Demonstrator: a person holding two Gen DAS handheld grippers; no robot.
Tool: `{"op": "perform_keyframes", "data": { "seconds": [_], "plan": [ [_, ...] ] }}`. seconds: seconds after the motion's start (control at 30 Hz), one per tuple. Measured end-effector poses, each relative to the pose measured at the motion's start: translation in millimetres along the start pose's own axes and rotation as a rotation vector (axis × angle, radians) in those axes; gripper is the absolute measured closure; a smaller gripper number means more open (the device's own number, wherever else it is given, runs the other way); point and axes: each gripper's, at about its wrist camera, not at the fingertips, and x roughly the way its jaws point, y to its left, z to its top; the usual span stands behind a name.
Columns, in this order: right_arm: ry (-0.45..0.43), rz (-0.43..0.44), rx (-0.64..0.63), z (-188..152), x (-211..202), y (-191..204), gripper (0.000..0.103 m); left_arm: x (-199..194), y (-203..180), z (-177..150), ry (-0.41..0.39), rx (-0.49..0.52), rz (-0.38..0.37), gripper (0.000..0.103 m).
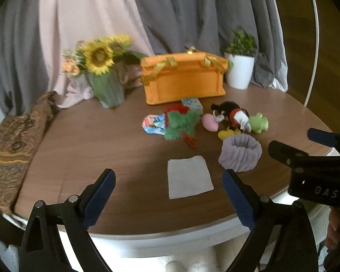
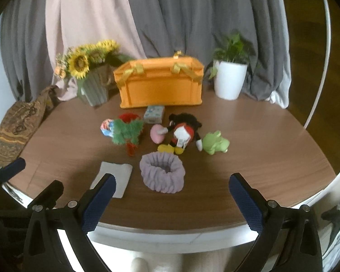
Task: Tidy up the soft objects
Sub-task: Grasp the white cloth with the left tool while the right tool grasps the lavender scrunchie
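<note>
Soft things lie mid-table in front of an orange fabric bin (image 1: 183,79) (image 2: 161,83): a folded grey cloth (image 1: 189,176) (image 2: 115,176), a lilac ruffled band (image 1: 240,153) (image 2: 162,173), a black-and-red mouse plush (image 1: 234,115) (image 2: 181,133), a green frog (image 1: 258,122) (image 2: 215,145), a pink heart (image 1: 209,122), a shaggy green toy (image 1: 181,124) and a colourful pouch (image 1: 153,123). My left gripper (image 1: 167,174) hovers open over the near table edge, in line with the grey cloth. My right gripper (image 2: 172,176) hovers open just short of the lilac band. Neither holds anything.
A sunflower vase (image 1: 108,86) stands back left and a white plant pot (image 1: 239,70) back right. A patterned cloth (image 1: 13,151) hangs over the left rim. A small printed box (image 1: 192,104) sits by the bin. Grey and pink curtains hang behind the round table (image 1: 102,140).
</note>
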Motion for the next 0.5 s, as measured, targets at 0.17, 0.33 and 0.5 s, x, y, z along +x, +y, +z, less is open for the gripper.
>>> {"op": "perform_keyframes", "data": {
  "seconds": [0.17, 0.33, 0.5],
  "plan": [
    [0.079, -0.018, 0.006, 0, 36, 6, 0.009, 36, 5, 2, 0.049, 0.047, -0.068, 0.013],
    [0.106, -0.051, 0.014, -1, 55, 9, 0.011, 59, 4, 3, 0.075, 0.090, -0.125, 0.018],
    [0.142, -0.033, -0.012, 2, 73, 10, 0.013, 76, -1, 1, 0.110, 0.080, -0.141, 0.022]
  ]
}}
